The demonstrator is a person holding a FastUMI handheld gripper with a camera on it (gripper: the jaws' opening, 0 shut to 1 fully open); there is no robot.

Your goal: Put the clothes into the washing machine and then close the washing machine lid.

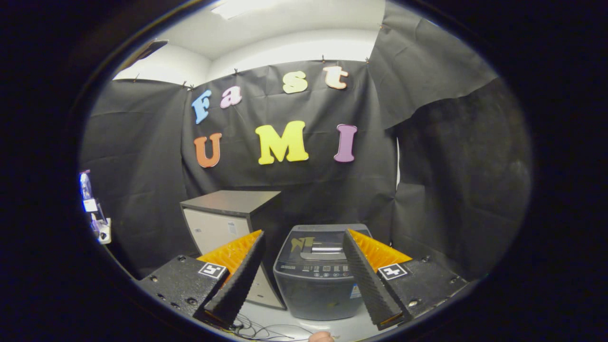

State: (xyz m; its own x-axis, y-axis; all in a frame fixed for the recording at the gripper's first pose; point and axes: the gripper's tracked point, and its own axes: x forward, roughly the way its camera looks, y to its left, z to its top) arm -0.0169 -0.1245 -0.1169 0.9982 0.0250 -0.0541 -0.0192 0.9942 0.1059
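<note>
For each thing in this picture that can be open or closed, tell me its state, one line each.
Washing machine: lid down, closed.
Gripper: fingers open, spread wide, holding nothing; the washing machine stands beyond them.
Cabinet: front door closed, to the left of the washing machine.

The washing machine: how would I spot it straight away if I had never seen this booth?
Look to the black cloth wall, then down to the floor before it. Beside a pale cabinet with a dark top stands the washing machine, framed between the open gripper jaws. It is the dark grey box with buttons along its top front.
</note>
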